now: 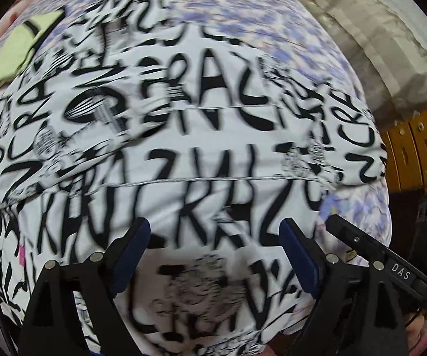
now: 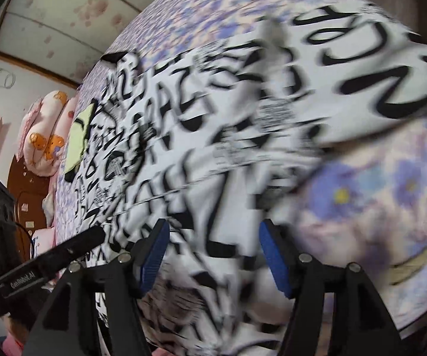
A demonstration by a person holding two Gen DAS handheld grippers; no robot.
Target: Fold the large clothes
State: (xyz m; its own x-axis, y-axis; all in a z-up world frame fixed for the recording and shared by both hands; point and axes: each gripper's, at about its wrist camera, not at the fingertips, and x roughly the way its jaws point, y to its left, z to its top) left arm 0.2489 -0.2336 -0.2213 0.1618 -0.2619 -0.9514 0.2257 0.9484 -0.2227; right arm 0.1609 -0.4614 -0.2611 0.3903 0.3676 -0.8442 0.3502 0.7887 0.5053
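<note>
White fabric garment printed with black graffiti lettering (image 1: 189,136) lies spread across a bed covered by a purple-and-white floral sheet (image 1: 243,26), with horizontal fold lines running across it. Left tool (image 1: 215,249) hangs above the garment's near part with its blue-padded jaws spread apart and nothing between them. Right tool (image 2: 212,255) hangs over the garment's near edge, jaws likewise apart and empty. A pale yellow-green patch (image 2: 78,136) shows at the garment's far end. Pink cartoon-print pillows (image 2: 46,124) sit beyond the bed's far end.
</note>
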